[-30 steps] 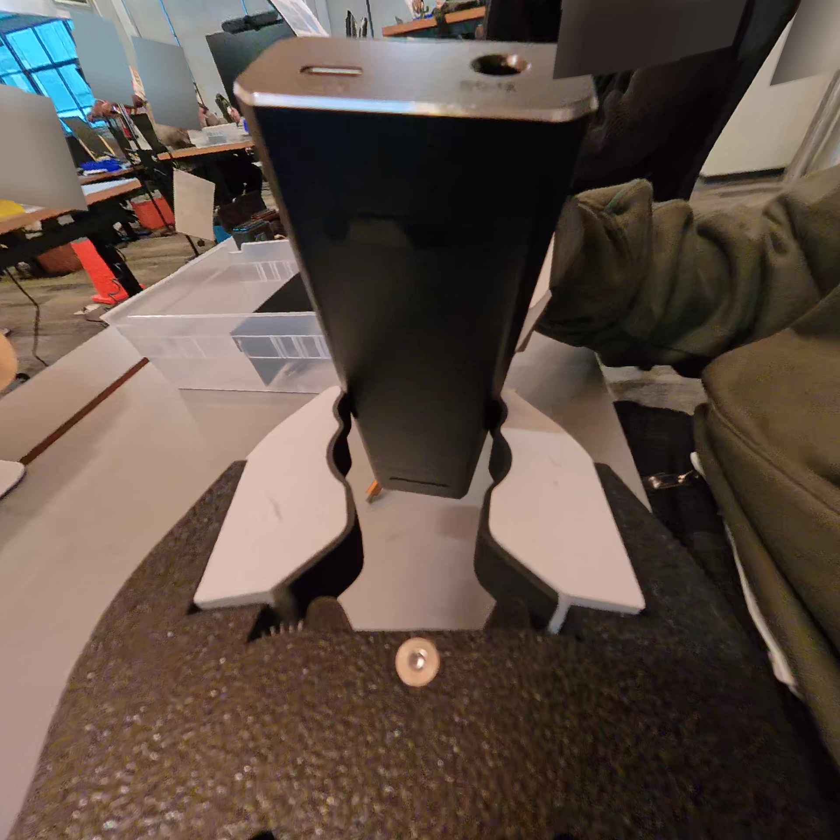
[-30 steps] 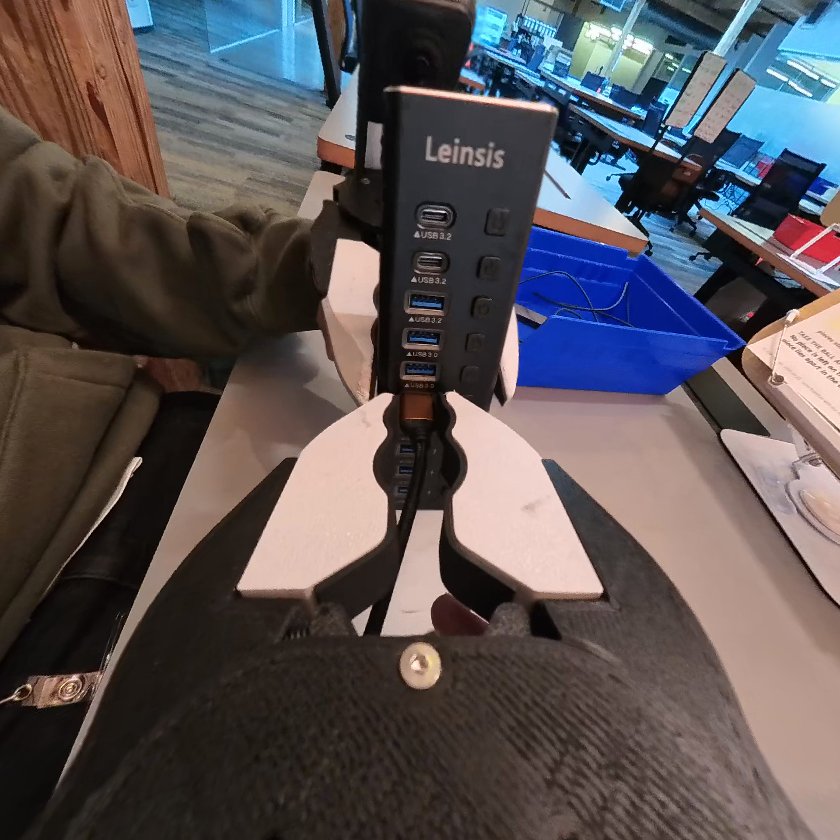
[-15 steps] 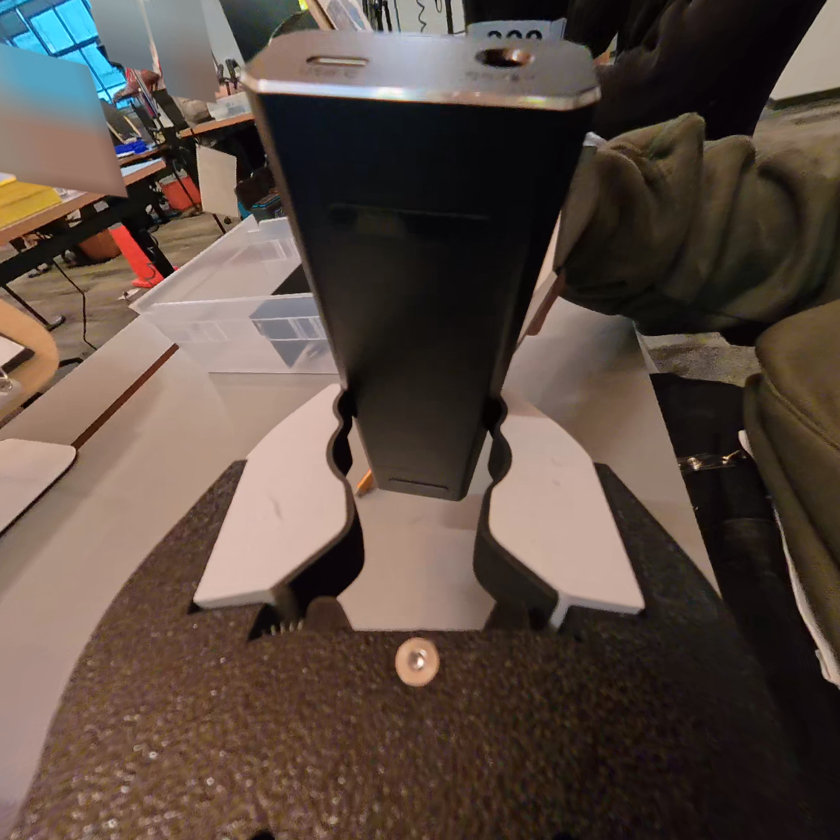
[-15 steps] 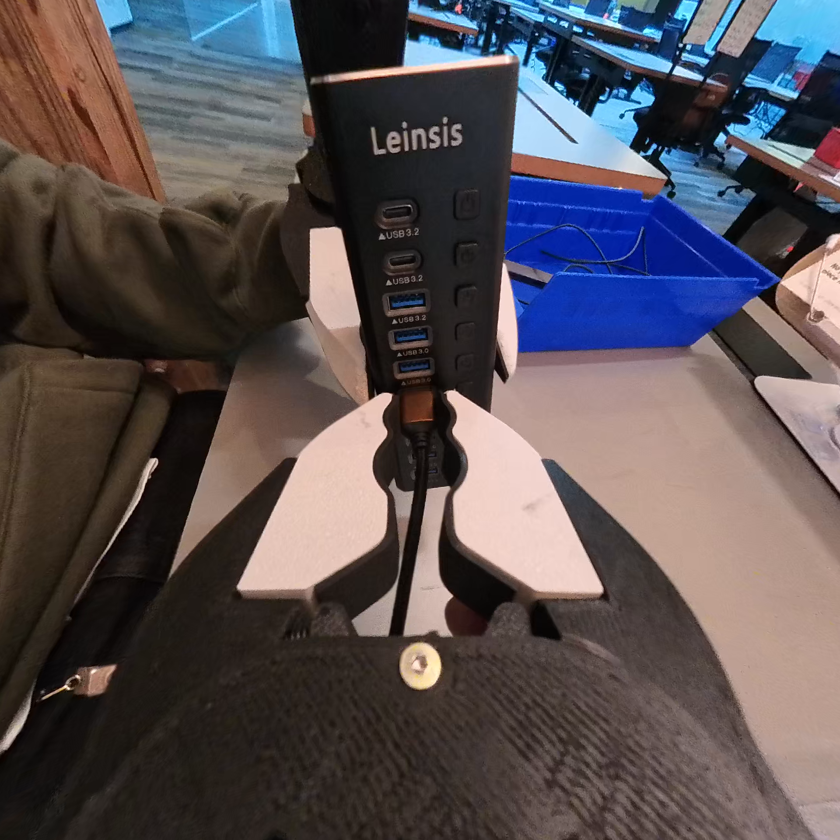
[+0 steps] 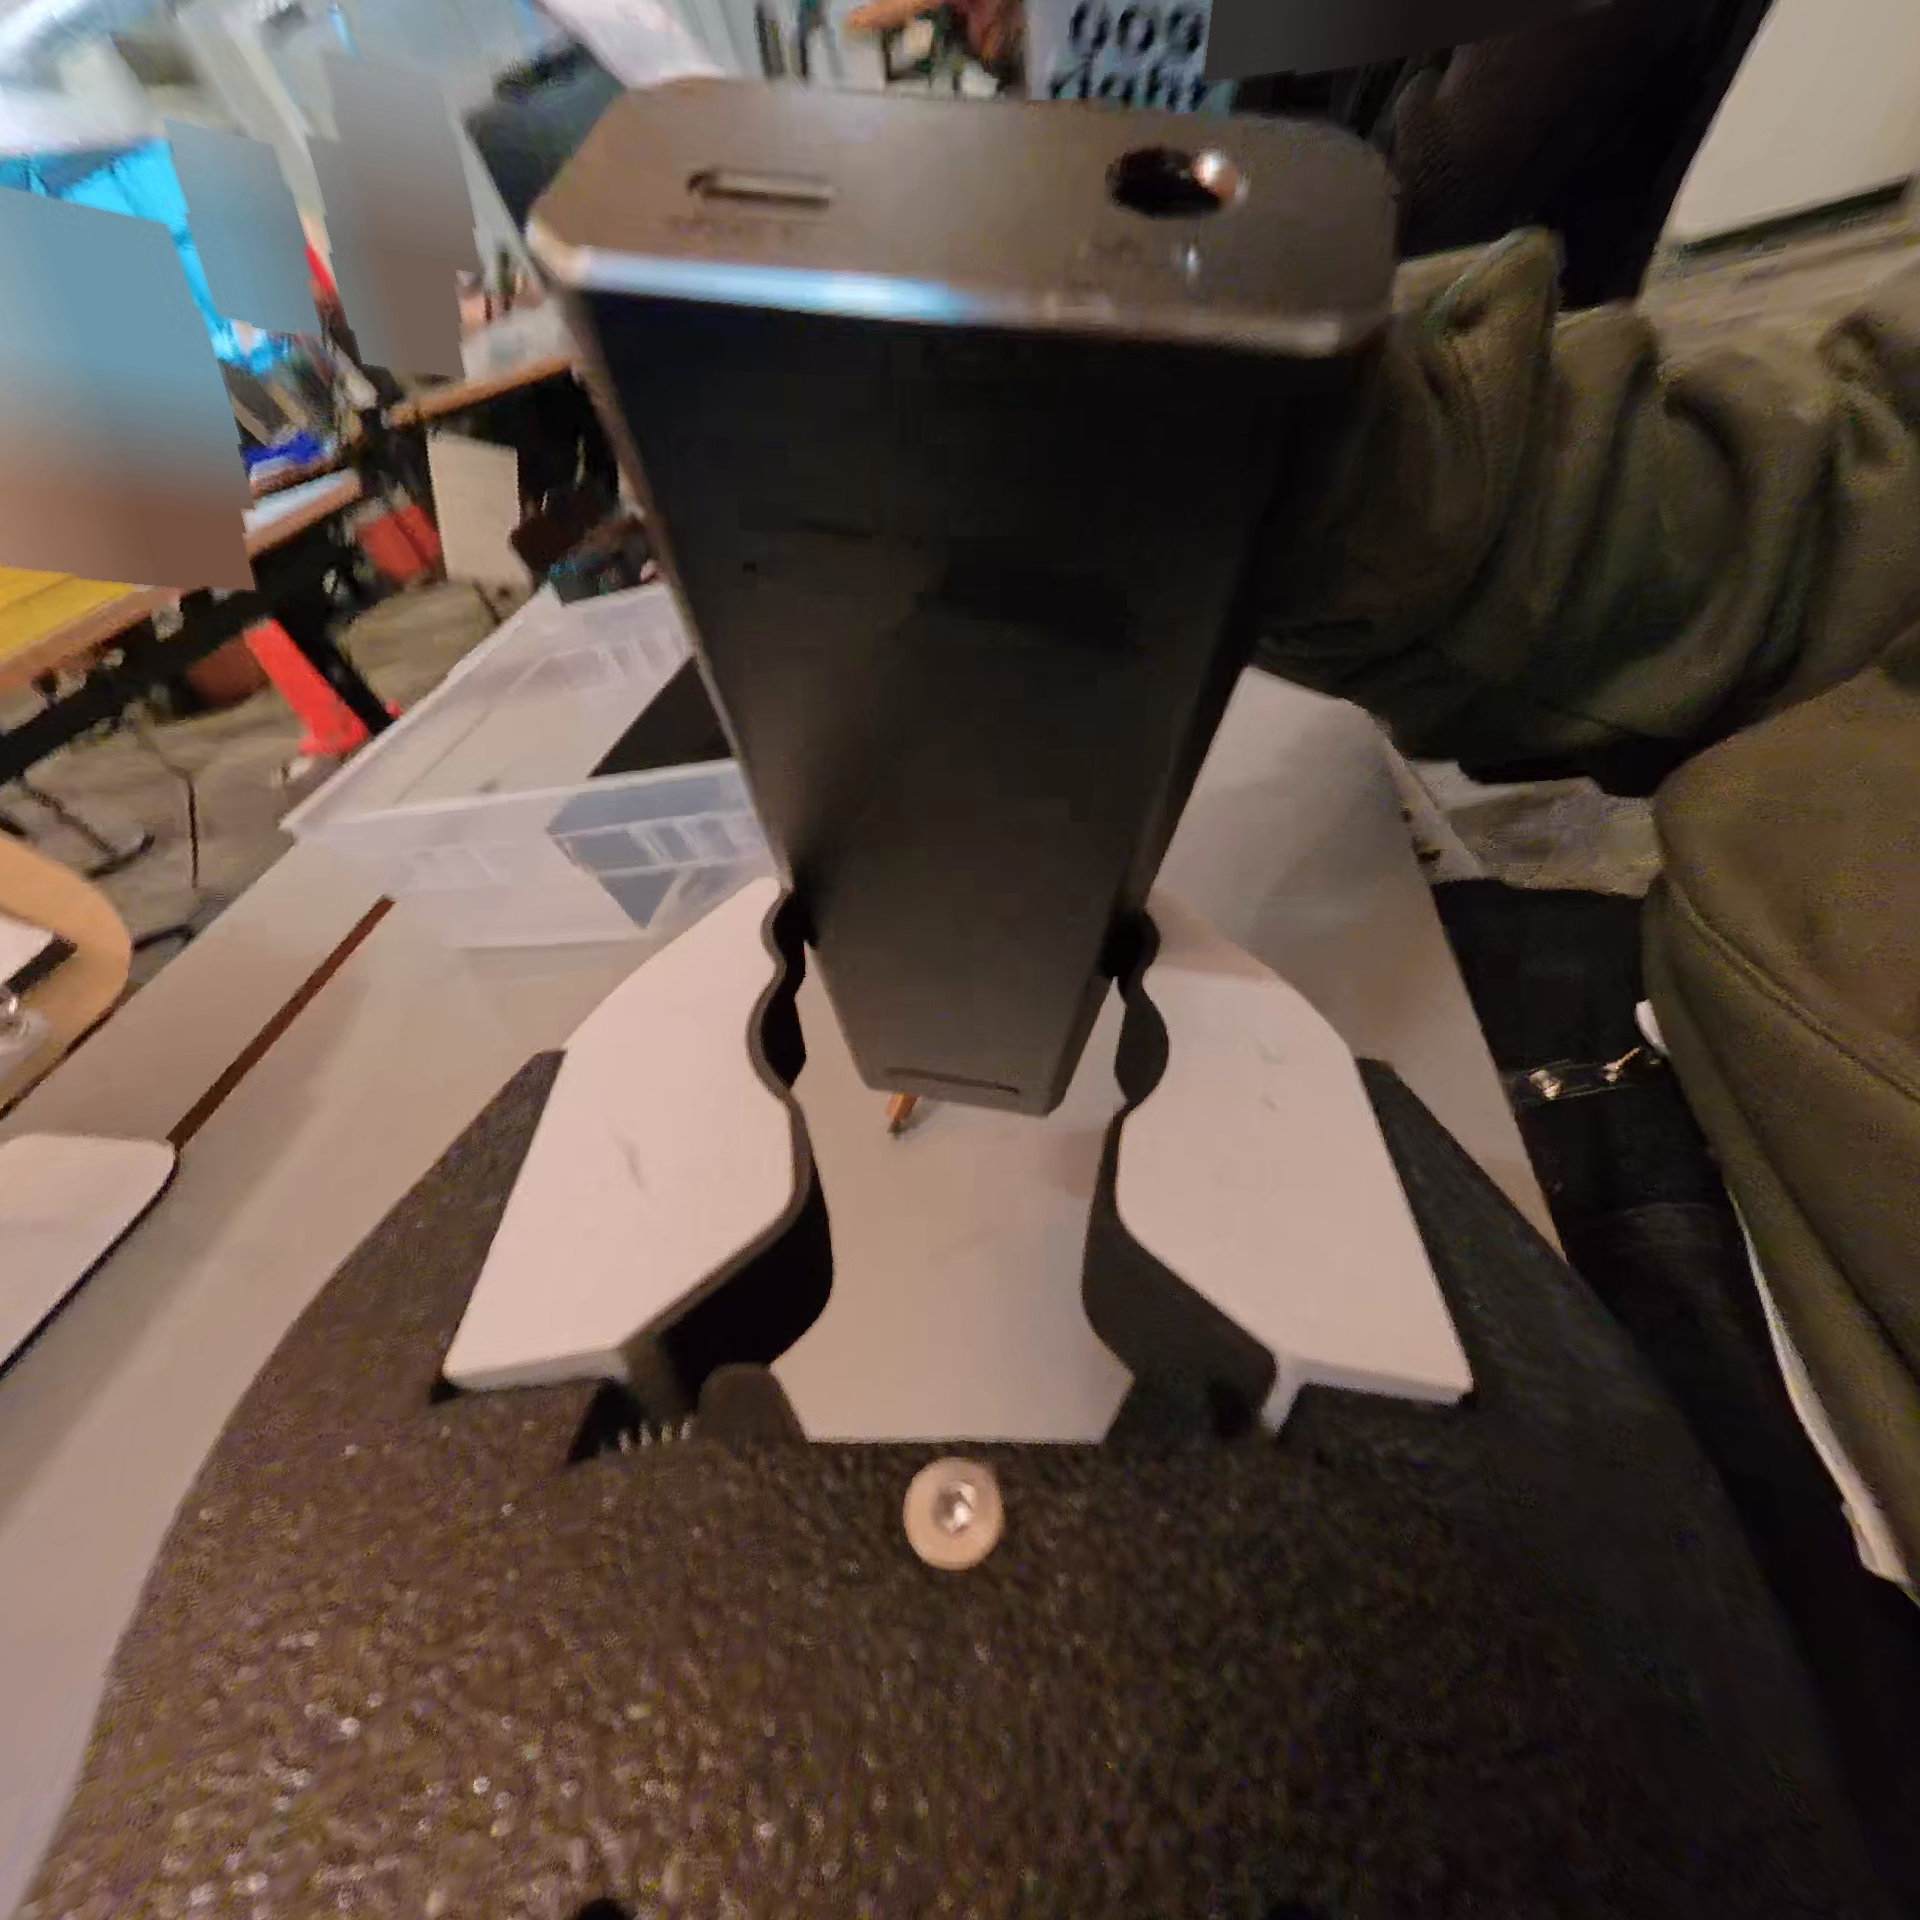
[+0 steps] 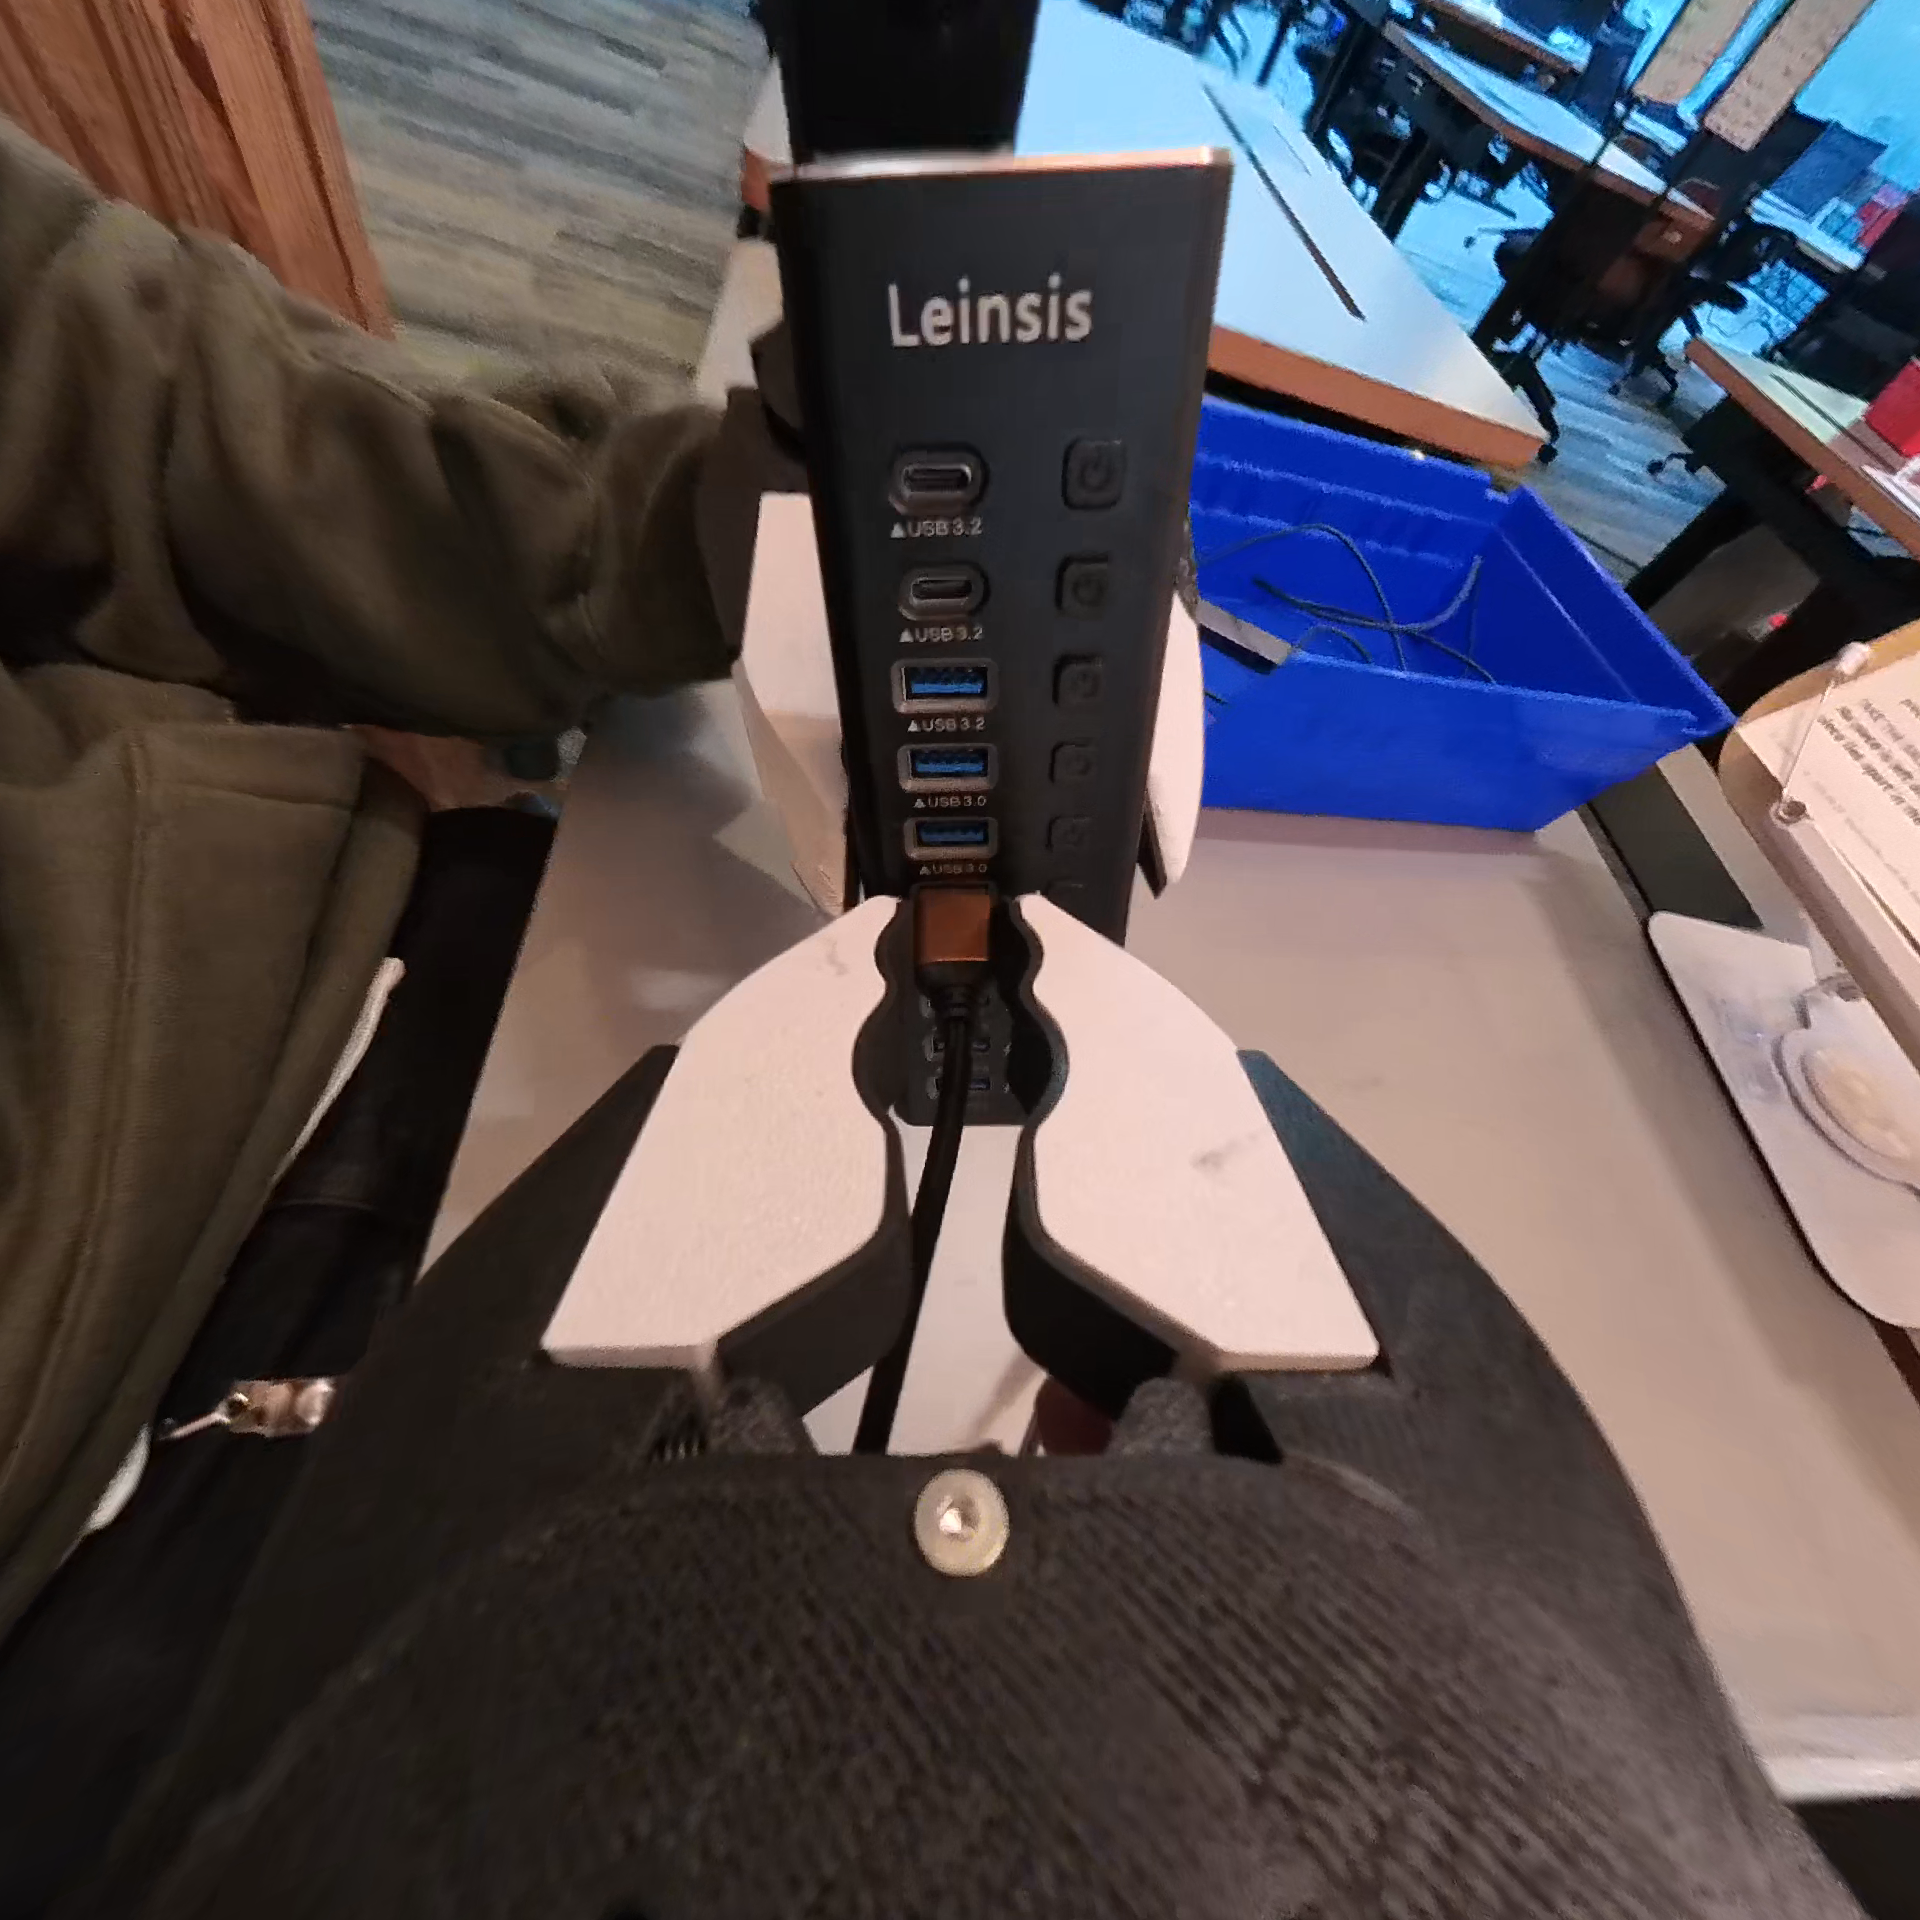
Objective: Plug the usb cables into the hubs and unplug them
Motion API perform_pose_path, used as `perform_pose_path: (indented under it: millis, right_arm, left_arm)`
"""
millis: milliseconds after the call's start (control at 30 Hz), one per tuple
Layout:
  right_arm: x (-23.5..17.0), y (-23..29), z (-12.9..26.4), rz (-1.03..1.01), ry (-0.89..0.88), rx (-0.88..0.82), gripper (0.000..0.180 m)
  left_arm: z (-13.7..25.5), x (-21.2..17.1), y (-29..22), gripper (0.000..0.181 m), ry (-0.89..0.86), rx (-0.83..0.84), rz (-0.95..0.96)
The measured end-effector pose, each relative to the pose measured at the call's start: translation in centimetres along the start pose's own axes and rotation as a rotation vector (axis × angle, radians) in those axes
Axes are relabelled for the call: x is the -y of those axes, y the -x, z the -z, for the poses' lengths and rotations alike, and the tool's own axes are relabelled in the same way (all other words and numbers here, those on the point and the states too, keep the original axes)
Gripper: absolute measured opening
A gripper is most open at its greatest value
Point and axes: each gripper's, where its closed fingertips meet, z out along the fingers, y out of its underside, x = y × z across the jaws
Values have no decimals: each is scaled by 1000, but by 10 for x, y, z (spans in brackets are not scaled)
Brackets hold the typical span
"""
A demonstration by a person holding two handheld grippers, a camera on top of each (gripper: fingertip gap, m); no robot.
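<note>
My left gripper (image 5: pixel 961 940) is shut on the lower end of a black USB hub (image 5: pixel 966 582) and holds it upright above the table, its back toward this camera. In the right wrist view the hub's port face (image 6: pixel 997 582) shows. My right gripper (image 6: pixel 953 914) is shut on a copper-coloured USB plug (image 6: pixel 951 930). The plug sits at the port just below the three blue ones, and how deep it sits is hidden. Its black cable (image 6: pixel 925 1226) runs back between my fingers. The plug's tip (image 5: pixel 902 1112) peeks out under the hub in the left wrist view.
A blue bin (image 6: pixel 1455 748) with cables stands behind the hub on the grey table (image 6: pixel 1403 1039). A clear plastic bin (image 5: pixel 540 821) stands at the table's far side. Olive sleeves (image 5: pixel 1610 520) reach in beside the hub. White mats (image 6: pixel 1766 1039) lie at the right edge. Both grippers' tips are close together, under 4 cm apart.
Both grippers have shifted and tilted slightly together with the hub and plug, so the background has moved. The grips on hub and plug are unchanged.
</note>
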Motion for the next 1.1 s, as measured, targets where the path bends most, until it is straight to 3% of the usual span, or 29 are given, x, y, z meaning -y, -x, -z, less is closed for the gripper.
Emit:
perform_pose_path:
  millis: [167,433,533,633,800,867,933,1033,1100]
  right_arm:
    - [10,2,-2,-102,-152,77,15]
    - [8,7,2,-129,-194,146,15]
    - [23,-5,7,-225,-324,123,0]
    - [10,-2,10,-214,-240,141,0]
    - [3,-16,33,-18,-72,-82,13]
    - [-12,-4,29,-17,22,-9,20]
    - [-12,-2,20,-43,-6,7,20]
    - [-8,2,9,-73,-46,45,6]
    - [-13,2,2,-79,-24,42,9]
  left_arm:
    - [6,13,-2,58,-150,-53,96]
    - [8,8,-12,58,-159,-159,171]
    - [-3,-3,-17,59,-93,-147,117]
    - [-21,-18,-19,58,28,-72,-9]
    - [-14,-10,-8,58,41,-51,75]
    - [-7,-10,-4,58,53,-32,59]
    - [-6,-7,-5,58,38,-42,65]
    - [-7,-16,-5,58,100,-35,52]
    - [-7,-13,-8,57,86,-56,56]
